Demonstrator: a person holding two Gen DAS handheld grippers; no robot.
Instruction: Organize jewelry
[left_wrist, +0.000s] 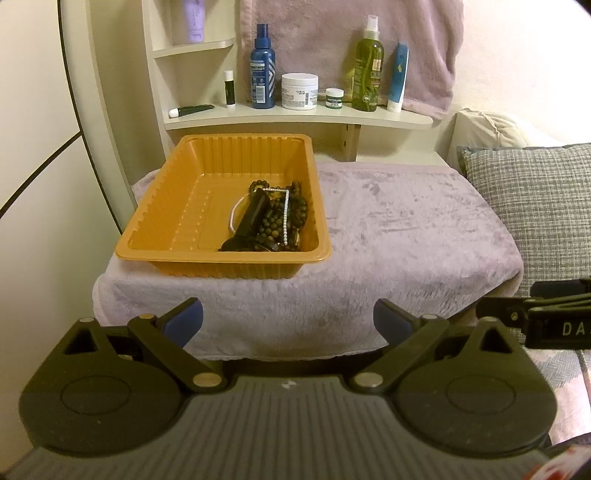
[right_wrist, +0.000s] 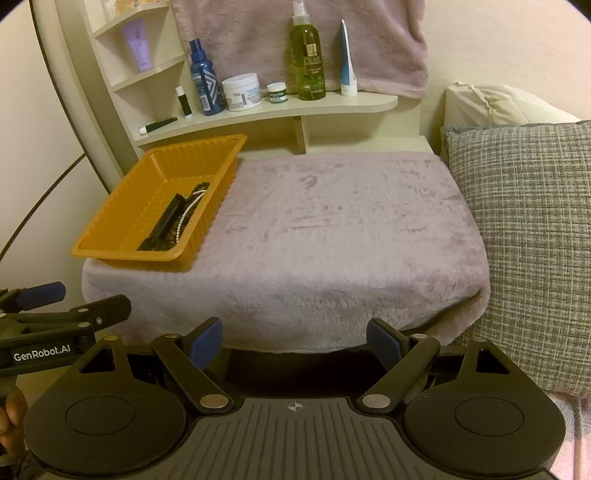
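Observation:
An orange plastic tray sits on the left of a lilac fleece-covered surface. In its right half lies a heap of jewelry: dark beaded strands, a white pearl strand and a black oblong piece. My left gripper hangs open in front of the surface's near edge, nothing between its blue pads. My right gripper is likewise open and empty, below the near edge. Each gripper shows at the side of the other's view.
A curved shelf behind the surface carries bottles, jars and tubes, with a lilac towel hung behind. A grey checked cushion and a cream pillow lie to the right. A hand shows at lower left.

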